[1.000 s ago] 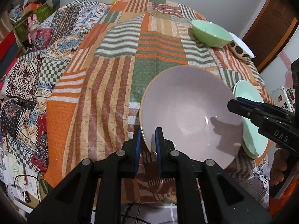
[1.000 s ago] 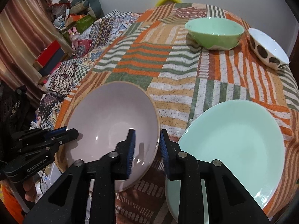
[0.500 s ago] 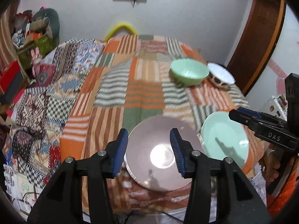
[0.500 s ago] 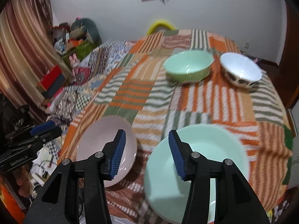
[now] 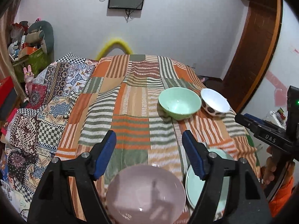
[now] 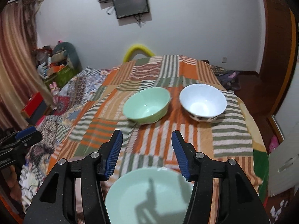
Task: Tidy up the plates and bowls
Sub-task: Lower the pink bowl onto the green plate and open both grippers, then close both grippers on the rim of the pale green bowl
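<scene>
While both tongs (image 5: 149,153) (image 6: 147,153) have just been spreading, empty, glossy round plates (image 5: 145,192) lie on woven patchwork.

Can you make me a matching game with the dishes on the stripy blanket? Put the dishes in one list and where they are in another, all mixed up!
Dishes:
1. pink plate
2. green plate
3. green bowl
4. white bowl

Places:
A. far side, with dark spots on its outside
B. near edge, under the left tongs
C. far side, just left of the white bowl
D. near edge, under the right tongs

Pairs: 1-B, 2-D, 3-C, 4-A
</scene>
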`<state>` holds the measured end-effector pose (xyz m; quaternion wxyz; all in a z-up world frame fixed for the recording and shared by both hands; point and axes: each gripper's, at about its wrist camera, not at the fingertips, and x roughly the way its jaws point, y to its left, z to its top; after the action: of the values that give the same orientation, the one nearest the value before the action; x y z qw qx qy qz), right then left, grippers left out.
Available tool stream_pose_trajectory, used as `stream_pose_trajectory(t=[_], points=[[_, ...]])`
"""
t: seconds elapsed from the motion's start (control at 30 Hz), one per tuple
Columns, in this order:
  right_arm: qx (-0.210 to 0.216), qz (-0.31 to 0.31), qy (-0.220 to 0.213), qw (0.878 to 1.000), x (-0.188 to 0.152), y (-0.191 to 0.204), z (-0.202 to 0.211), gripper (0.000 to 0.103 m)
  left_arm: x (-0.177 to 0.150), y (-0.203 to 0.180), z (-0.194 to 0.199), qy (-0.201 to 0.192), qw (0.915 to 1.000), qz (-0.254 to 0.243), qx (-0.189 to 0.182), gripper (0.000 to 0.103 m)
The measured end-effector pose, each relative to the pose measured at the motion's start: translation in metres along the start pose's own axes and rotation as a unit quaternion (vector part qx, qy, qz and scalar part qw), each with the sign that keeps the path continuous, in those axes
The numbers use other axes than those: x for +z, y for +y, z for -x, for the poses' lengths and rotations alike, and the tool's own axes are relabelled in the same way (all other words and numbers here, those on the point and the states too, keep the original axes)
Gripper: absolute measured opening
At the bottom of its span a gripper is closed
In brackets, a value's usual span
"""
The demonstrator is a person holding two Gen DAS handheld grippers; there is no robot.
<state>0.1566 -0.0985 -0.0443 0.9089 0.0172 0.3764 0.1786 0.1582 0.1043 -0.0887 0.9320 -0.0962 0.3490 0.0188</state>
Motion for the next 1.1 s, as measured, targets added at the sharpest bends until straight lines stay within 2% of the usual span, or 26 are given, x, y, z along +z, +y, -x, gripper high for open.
stream_pose_trajectory(t=[0.2, 0.47, 0.57, 0.7, 0.73, 0.83, 1.1], points=[[-0.022, -0.015, 0.021, 0.999, 0.019, -0.010, -0.050, 0.051, 0.014, 0.006, -0.045, 0.024, 0.9996, 0.010, 0.006, 0.073], [-0.019, -0.034, 0.067, 0.997, 0.035, -0.018, -0.113, 0.051, 0.022, 0.015, -0.103, 0.059, 0.9980, 0.022, -0.005, 0.073], [-0.018, -0.032, 0.084, 0.996, 0.036, -0.018, -0.132, 0.046, 0.023, 0.015, -0.119, 0.064, 0.9978, 0.017, -0.007, 0.073], [-0.024, -0.037, 0.101, 0.994, 0.033, -0.023, -0.146, 0.039, 0.026, 0.012, -0.139, 0.072, 0.9974, 0.000, 0.002, 0.073], [-0.028, -0.035, 0.110, 0.993, 0.032, -0.025, -0.150, 0.033, 0.026, 0.011, -0.145, 0.077, 0.9970, -0.003, 0.002, 0.073], [-0.022, -0.034, 0.127, 0.991, 0.031, -0.029, -0.158, 0.027, 0.029, 0.008, -0.160, 0.089, 0.9960, -0.005, 0.002, 0.073], [0.015, -0.002, 0.120, 0.993, 0.026, -0.031, -0.148, 0.024, 0.037, 0.000, -0.187, 0.104, 0.9944, -0.005, -0.014, 0.073]])
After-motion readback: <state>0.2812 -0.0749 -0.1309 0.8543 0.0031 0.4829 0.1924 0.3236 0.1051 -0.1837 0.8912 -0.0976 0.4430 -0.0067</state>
